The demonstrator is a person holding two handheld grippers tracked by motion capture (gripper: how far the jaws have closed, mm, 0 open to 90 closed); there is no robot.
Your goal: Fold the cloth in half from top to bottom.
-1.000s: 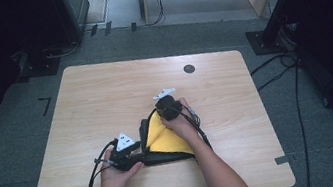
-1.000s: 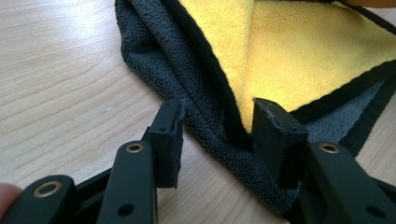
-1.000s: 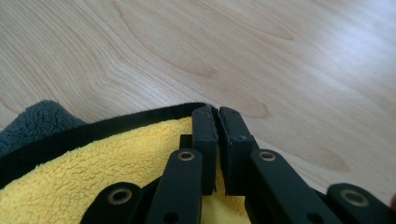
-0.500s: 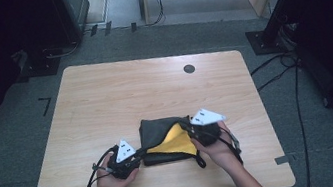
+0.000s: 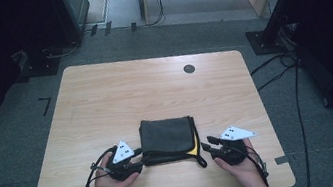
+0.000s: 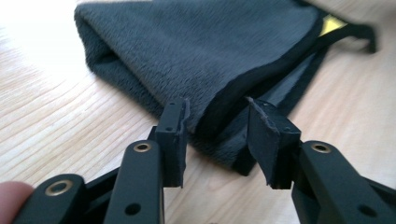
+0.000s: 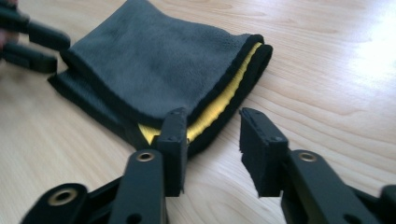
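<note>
Both tools have just been opening: the left tool [image 6: 217, 121] straddles the folded cloth [image 5: 169, 138] corner unpressed, the right tool [image 7: 212, 128] holds nothing. Withdraw both straight, without dragging the fold.

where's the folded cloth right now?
In the high view the folded grey cloth lies on the table near its front edge, between the left gripper and the right gripper.
</note>
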